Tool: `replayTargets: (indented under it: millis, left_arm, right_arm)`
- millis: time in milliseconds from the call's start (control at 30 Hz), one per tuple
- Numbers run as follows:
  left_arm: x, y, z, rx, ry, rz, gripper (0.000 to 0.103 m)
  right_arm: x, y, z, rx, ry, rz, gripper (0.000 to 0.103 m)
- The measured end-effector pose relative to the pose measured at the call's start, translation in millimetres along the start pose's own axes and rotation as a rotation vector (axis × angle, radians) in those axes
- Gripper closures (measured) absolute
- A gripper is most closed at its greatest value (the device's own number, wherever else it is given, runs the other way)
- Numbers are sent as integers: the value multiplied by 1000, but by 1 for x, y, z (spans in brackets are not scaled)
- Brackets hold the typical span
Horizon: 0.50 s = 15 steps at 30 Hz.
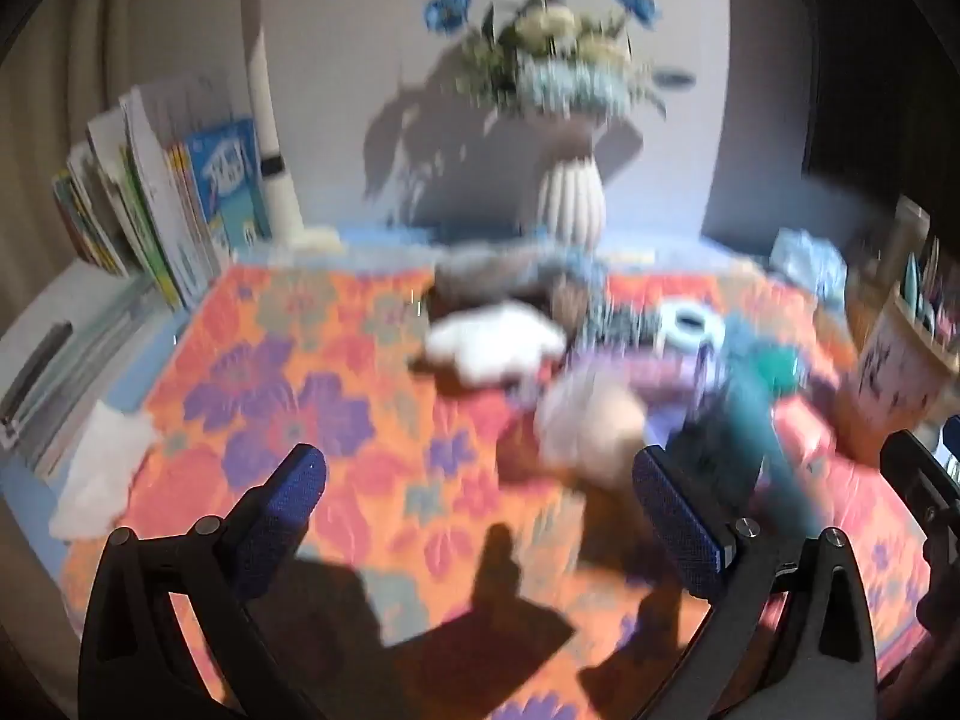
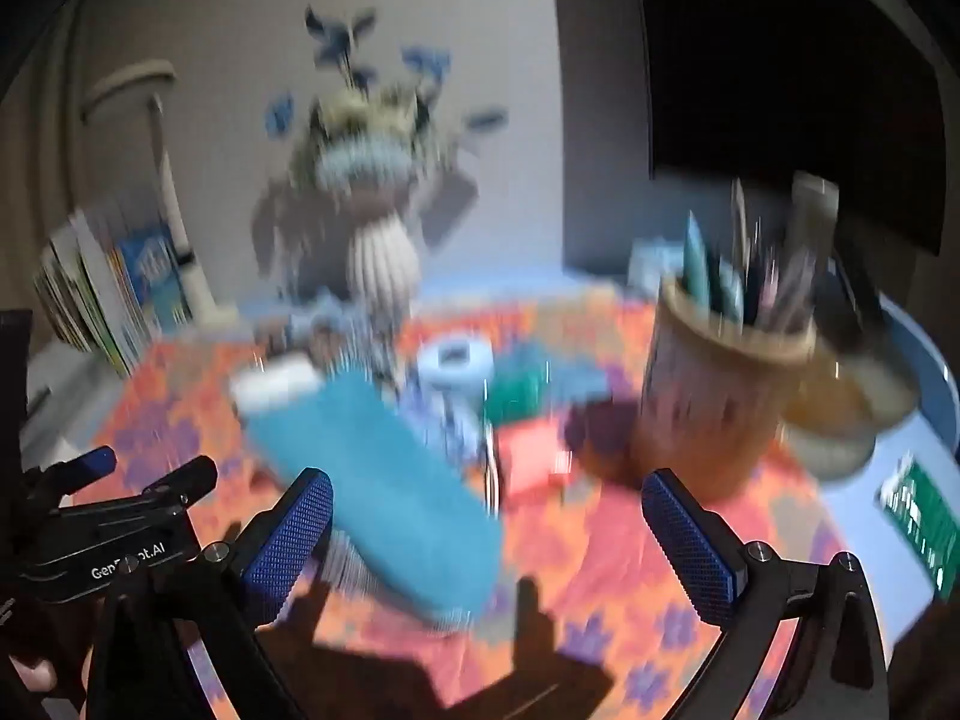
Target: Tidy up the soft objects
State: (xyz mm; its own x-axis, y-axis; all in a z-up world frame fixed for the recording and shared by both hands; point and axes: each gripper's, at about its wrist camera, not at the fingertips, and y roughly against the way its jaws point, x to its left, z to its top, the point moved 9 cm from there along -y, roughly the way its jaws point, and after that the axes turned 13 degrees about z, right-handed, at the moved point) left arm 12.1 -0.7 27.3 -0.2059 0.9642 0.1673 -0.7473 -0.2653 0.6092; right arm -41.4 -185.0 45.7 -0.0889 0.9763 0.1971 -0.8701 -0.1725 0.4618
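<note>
Both views are blurred by motion. A pile of soft things lies on the flowered orange cloth [image 1: 288,372]: a white fluffy piece [image 1: 492,342], a beige and white one [image 1: 594,414], and a long teal cushion [image 2: 384,486] that also shows as a teal cushion [image 1: 762,414] in the left wrist view. My left gripper [image 1: 480,516] hangs open above the cloth, just short of the pile, nothing between its blue pads. My right gripper [image 2: 489,531] is open too; the teal cushion's near end lies between and below its fingers, untouched. The left gripper [image 2: 102,516] shows at the right view's left edge.
A ribbed white vase [image 1: 570,198] with flowers stands at the back. Books [image 1: 162,204] lean at the left beside a white lamp post [image 1: 267,120]. A pen cup [image 2: 720,396] and a glass jar [image 2: 840,420] stand at the right. A white tissue [image 1: 102,474] lies left.
</note>
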Motion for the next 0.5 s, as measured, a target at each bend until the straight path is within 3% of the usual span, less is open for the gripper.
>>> replayTargets:
  millis: [67, 233, 367, 500]
  left_arm:
    - [-6, -3, 8, -36, 13, 0, 1]
    - [-19, -31, 4, -105, 13, 5, 1]
    - [-23, -52, -6, -69, 36, -36, 1]
    - [-20, -55, -7, -49, 66, -38, 1]
  right_arm:
    - [-3, -6, 5, -3, 32, -23, 0]
    - [-2, -45, -4, 68, 76, 45, 0]
    - [-4, -72, -16, 130, 79, 46, 0]
    - [-2, -73, -17, 118, 92, 41, 0]
